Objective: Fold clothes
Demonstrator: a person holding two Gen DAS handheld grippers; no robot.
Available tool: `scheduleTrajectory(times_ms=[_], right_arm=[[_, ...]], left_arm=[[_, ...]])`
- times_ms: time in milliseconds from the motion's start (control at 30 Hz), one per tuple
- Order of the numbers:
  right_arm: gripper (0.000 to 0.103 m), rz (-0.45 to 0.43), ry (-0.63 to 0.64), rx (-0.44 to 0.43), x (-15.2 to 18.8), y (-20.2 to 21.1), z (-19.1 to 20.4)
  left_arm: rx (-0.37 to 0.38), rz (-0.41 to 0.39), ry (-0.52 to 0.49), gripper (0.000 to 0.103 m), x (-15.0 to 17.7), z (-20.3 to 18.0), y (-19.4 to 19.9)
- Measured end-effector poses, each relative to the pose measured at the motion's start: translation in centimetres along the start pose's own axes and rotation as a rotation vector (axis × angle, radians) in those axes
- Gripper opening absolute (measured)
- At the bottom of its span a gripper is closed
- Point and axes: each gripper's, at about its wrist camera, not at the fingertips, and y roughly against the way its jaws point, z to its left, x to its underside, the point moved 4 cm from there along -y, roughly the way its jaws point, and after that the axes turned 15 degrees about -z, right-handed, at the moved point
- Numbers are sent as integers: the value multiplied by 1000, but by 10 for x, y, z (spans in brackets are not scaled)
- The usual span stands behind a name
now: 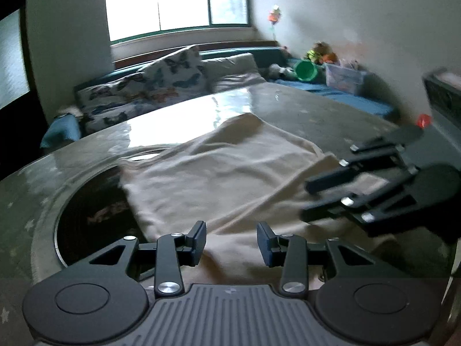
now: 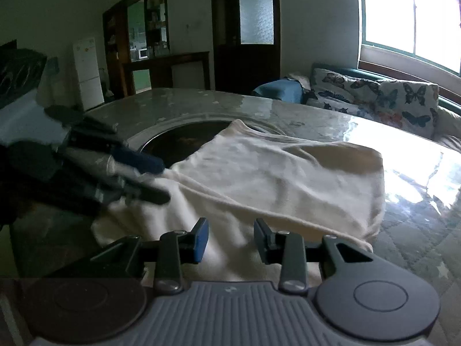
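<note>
Right now my left gripper (image 1: 231, 240) hovers with its jaws apart over the near edge of the cream-coloured, partly folded cotton garment (image 1: 219, 176), gripping nothing. That garment lies on the glossy grey table (image 1: 317, 109), half covering the dark round inset (image 1: 86, 201) in the tabletop. My right gripper (image 2: 230, 239) is also spread wide and empty above the garment's near hem. Beyond the table stand butterfly-print cushions (image 2: 403, 98).

Bright window (image 1: 175, 3) above butterfly-print sofa (image 1: 138, 92)
</note>
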Motion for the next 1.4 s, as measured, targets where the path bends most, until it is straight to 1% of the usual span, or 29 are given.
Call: scheduleTrajectory(times_ms=[67, 133, 167, 200, 300, 367, 500, 533, 633, 733, 767, 833, 867, 900, 967, 1033, 1133, 1267, 1400], right_arm=[[34, 1, -8, 9, -1, -7, -6], [31, 11, -20, 38, 2, -13, -18], [26, 16, -27, 54, 4, -15, -24], [25, 14, -31, 68, 3, -14, -28], [26, 11, -47, 125, 3, -11, -43], [26, 8, -96, 152, 4, -5, -55], [26, -4, -73, 216, 4, 8, -62], [26, -13, -82, 217, 4, 10, -63], [26, -24, -99, 169, 4, 16, -59], [26, 19, -91, 191, 14, 13, -63], [26, 23, -98, 186, 15, 16, -64], [28, 20, -65, 170, 11, 24, -60], [34, 19, -41, 155, 7, 30, -57], [36, 19, -22, 133, 4, 36, -53], [36, 26, 18, 86, -1, 48, -45], [36, 47, 45, 52, -3, 58, -39], [36, 99, 81, 14, -2, 68, -31], [37, 166, 140, -33, 5, 74, -17], [37, 203, 174, -63, 12, 75, -8]], left_arm=[[1, 26, 3, 42, 6, 0, -6], [-1, 42, 12, 43, 12, 3, -10], [-3, 45, 16, 43, 14, 5, -11], [-2, 45, 24, 43, 15, 8, -10], [7, 46, 45, 43, 16, 12, -9], [6, 46, 46, 44, 17, 12, -9], [-14, 26, 24, 44, 9, 8, -4], [-17, 14, 20, 44, 7, 8, -1], [-7, 3, 29, 44, 3, 7, 1], [-11, 36, 8, 44, 9, 7, 0], [-7, 42, 7, 44, 10, 8, 1], [6, 49, 1, 44, 12, 9, 7], [20, 44, -7, 45, 12, 9, 12], [38, 38, -19, 45, 11, 8, 19], [73, 34, -49, 46, 12, 6, 30], [109, 41, -100, 46, 17, -1, 40], [168, 47, -184, 46, 25, -13, 52], [220, 45, -247, 46, 34, -29, 55], [248, 39, -275, 46, 38, -39, 49]])
